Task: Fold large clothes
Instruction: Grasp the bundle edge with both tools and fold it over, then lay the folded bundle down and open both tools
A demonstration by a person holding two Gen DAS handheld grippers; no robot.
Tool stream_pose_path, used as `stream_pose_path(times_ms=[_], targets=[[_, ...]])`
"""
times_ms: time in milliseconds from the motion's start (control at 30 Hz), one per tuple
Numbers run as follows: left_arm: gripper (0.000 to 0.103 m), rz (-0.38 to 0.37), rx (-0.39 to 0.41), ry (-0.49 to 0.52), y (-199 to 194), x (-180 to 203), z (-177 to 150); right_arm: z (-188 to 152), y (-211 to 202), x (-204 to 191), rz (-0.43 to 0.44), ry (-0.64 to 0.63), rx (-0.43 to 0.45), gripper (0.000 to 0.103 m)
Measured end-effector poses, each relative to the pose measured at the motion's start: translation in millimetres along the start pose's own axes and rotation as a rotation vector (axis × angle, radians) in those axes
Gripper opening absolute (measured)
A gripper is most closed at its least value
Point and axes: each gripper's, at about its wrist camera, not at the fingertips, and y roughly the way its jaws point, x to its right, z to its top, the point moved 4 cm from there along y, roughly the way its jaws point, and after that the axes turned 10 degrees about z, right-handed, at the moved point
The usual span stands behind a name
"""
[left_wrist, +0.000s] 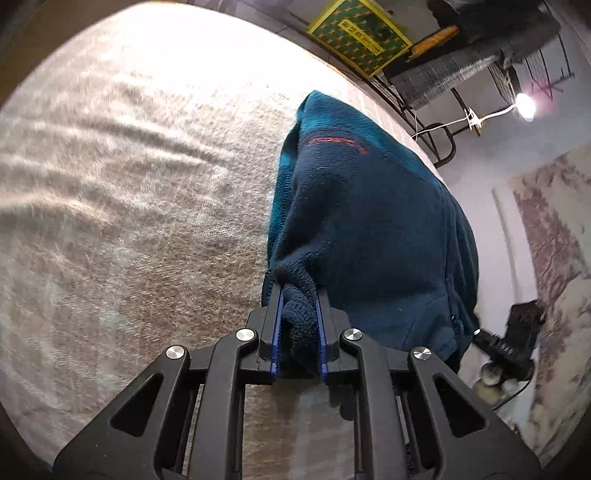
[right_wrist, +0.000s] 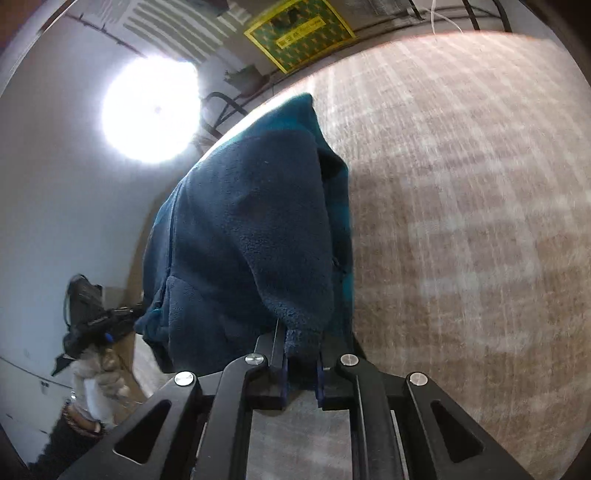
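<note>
Left gripper and right gripper each clamp fleece jacket edges, garment lifted ahead over the blanket; fold unfinished, laydown pending.

Beige rug, yellow-green sign, lamp

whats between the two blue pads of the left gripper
A bunched fold of the dark blue fleece jacket fills the gap between the left gripper pads, as the left wrist view shows.

Navy-and-teal fleece jacket; beige heathered blanket; yellow-bordered green poster.
</note>
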Motion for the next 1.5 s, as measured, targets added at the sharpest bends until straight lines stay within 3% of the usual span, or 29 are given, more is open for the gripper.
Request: stream_pose_path(times_ms=[100,167,333,433,600,767,967,1067,1167,1267,1333,1500], targets=[[0.025,0.045,0.023,0.045,-9.9,9.3,-4.2,1.9,-7.5,-13.6,-0.032,-0.059,-0.012,0.014],[0.028,0.089,0.052,0.089,-24.9,15.7,-5.0,5.1,-15.7,-22.3,-0.108,-0.107,-0.008,0.040],[0.028,0.093,0.216,0.171,-77.5,45.4,2.7,18.6,-57.9,-50.4,-0.157,-0.210,0.123,0.040],[0.028,0.073,0.265,0.205,-80.2,69.4,19.6,33.7,-57.4,-75.5,-0.145,-0.289,0.176,0.040],[0.028,0.053,0.213,0.240,-35.9,98.8,41.4,62.8,5.4,-119.8,-0.155,-0.401,0.143,0.037],[0.028,0.077,0.148,0.204,7.2,93.3,56.3,86.4,70.2,-142.1,-0.121,-0.413,0.088,0.037],[0.027,0.119,0.077,0.236,42.0,73.1,49.1,92.7,122.8,-110.1,-0.207,-0.390,-0.027,0.030],[0.026,0.137,0.081,0.263,49.6,72.6,45.9,86.8,136.8,-97.9,-0.251,-0.383,-0.063,0.030],[0.026,0.144,0.087,0.264,41.6,77.3,44.6,84.3,130.3,-107.5,-0.280,-0.411,-0.069,0.030],[0.026,0.118,0.119,0.251,15.9,75.5,36.2,82.4,102.6,-117.1,-0.207,-0.359,-0.049,0.033],[0.026,0.092,0.135,0.248,-0.4,74.6,28.1,69.7,77.5,-123.8,-0.160,-0.342,-0.039,0.033],[0.026,0.125,0.123,0.275,-6.3,63.2,4.3,15.8,40.5,-117.4,-0.173,-0.319,-0.066,0.033]])
